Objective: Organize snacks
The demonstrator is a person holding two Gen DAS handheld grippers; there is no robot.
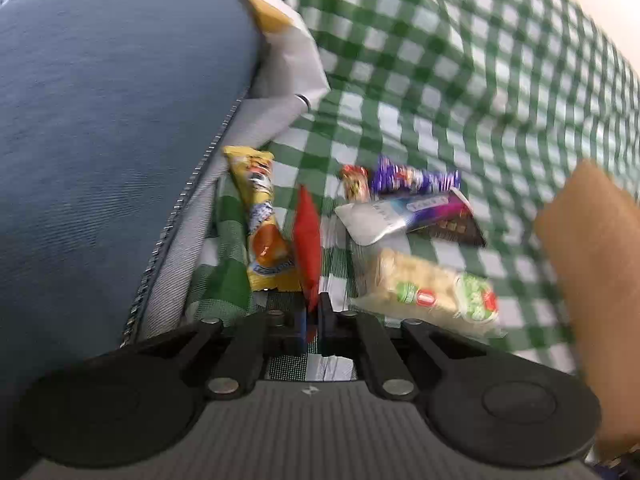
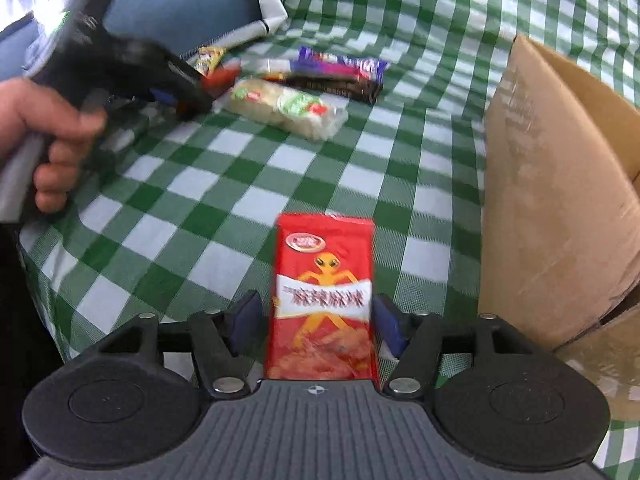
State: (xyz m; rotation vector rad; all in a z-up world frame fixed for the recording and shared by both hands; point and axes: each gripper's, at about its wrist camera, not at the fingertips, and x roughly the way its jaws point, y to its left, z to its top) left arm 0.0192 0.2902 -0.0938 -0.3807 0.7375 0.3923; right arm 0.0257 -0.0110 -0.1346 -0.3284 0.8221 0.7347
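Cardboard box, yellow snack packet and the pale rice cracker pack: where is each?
cardboard box (image 2: 560,208): right wrist view, on its near side wall.
yellow snack packet (image 1: 262,220): left wrist view, middle of the wrapper.
rice cracker pack (image 2: 284,110): right wrist view, centre of the clear wrapper.

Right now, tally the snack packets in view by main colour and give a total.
Red: 2, plain red plastic packet, red plastic packet with orange figure
Yellow plastic packet: 1
Purple foil wrapper: 1
Small red-and-gold wrapper: 1
Silver-and-black packet: 1
Clear pack of pale crackers: 1
Total: 7
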